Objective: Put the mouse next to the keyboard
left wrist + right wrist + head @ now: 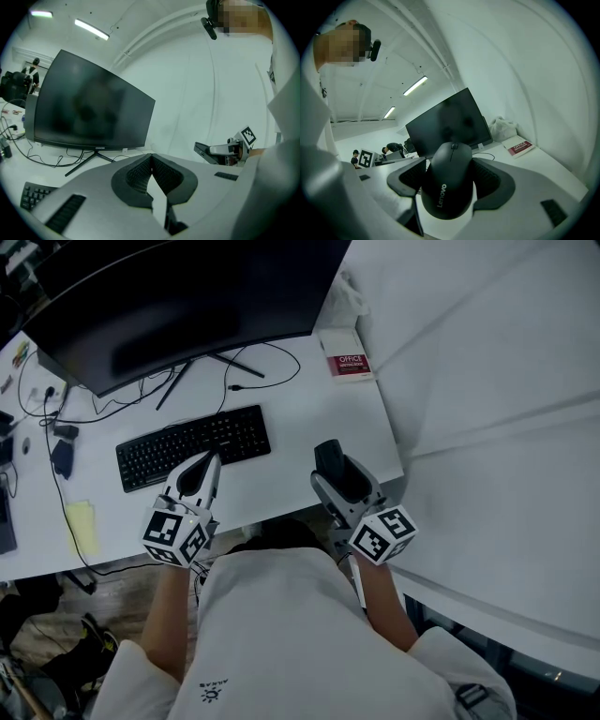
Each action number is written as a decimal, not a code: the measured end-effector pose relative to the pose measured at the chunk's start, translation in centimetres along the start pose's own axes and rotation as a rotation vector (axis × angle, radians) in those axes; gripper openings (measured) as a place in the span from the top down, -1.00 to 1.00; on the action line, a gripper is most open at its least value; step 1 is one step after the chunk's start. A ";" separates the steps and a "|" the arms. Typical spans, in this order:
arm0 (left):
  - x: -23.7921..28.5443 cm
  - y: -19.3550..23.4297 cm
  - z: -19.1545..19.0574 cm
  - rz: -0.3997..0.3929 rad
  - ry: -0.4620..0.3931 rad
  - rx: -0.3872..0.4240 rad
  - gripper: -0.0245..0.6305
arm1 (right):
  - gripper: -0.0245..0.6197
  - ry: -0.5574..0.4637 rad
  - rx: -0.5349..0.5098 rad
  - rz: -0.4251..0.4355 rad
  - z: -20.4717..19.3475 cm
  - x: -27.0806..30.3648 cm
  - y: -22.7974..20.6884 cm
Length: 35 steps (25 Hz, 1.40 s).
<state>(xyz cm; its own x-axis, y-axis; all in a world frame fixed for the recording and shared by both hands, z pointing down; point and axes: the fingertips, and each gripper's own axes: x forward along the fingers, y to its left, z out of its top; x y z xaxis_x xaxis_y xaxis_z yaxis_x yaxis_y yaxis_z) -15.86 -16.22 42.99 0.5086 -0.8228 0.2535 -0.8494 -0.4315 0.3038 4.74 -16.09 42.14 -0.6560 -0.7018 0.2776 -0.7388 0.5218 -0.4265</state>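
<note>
Right gripper [342, 476] is clamping the black mouse [449, 185] between its two jaws, pads pressing on both sides of the mouse body. It is sitting to the right of the keyboard [192, 446], clearly apart from it, over the front part of the white desk [300, 409]. I can't tell whether the mouse is touching the desk. Left gripper [204, 465] is hanging at the keyboard's front edge, just right of its middle, with its jaws pressed together at the tips and nothing between them. The dark monitor [187, 296] is standing behind the keyboard, with its cables trailing between the two. A red and white booklet [349, 365] is lying behind and to the right of the keyboard. A yellow pad [82, 526] is lying to the front left of the keyboard.
</note>
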 end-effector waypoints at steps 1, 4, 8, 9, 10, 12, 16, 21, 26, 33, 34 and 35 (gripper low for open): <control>0.0 -0.1 0.0 -0.002 0.001 0.000 0.89 | -0.06 0.001 0.001 -0.001 0.0 0.0 0.0; 0.3 -0.6 -0.2 -0.007 0.006 0.004 0.89 | -0.06 0.003 0.006 -0.002 -0.3 -0.2 -0.2; 0.7 -1.1 -0.8 -0.001 0.013 0.005 0.89 | -0.06 0.011 0.012 0.002 -0.8 -0.4 -0.7; 0.8 -1.2 -0.9 0.003 0.016 0.004 0.89 | -0.06 0.015 0.014 0.004 -0.8 -0.4 -0.9; 0.9 -1.3 -1.1 0.007 0.019 0.003 0.89 | -0.06 0.020 0.015 0.005 -0.9 -0.3 -1.0; 1.3 -1.6 -1.4 0.018 0.025 -0.001 0.89 | -0.06 0.035 0.015 0.006 -1.0 -0.1 -1.6; 2.3 -2.0 -2.4 0.047 0.041 0.014 0.89 | -0.06 0.076 -0.042 -0.003 -1.9 1.1 -3.2; 3.1 -2.0 -3.8 0.085 0.056 -0.008 0.89 | -0.06 0.123 -0.099 0.013 -3.2 2.9 -4.8; 4.0 -1.8 -4.3 0.118 0.055 -0.020 0.89 | -0.06 0.157 -0.126 0.021 -3.7 4.6 -5.7; 5.1 -1.6 -5.7 0.165 0.067 -0.035 0.89 | -0.06 0.191 -0.107 -0.002 -5.4 6.7 -7.6; 5.2 -1.5 -6.0 0.174 0.068 -0.040 0.89 | -0.06 0.198 -0.101 -0.001 -5.8 7.1 -7.8; 5.4 -1.5 -6.3 0.182 0.069 -0.045 0.89 | -0.06 0.205 -0.100 0.000 -6.2 7.5 -8.0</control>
<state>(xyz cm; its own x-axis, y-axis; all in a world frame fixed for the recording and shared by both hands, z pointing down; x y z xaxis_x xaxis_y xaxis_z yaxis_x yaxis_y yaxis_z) -11.02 -17.69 49.66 0.3567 -0.8578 0.3701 -0.9221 -0.2595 0.2871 4.75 -22.50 52.93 -0.6662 -0.5937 0.4513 -0.7436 0.5744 -0.3422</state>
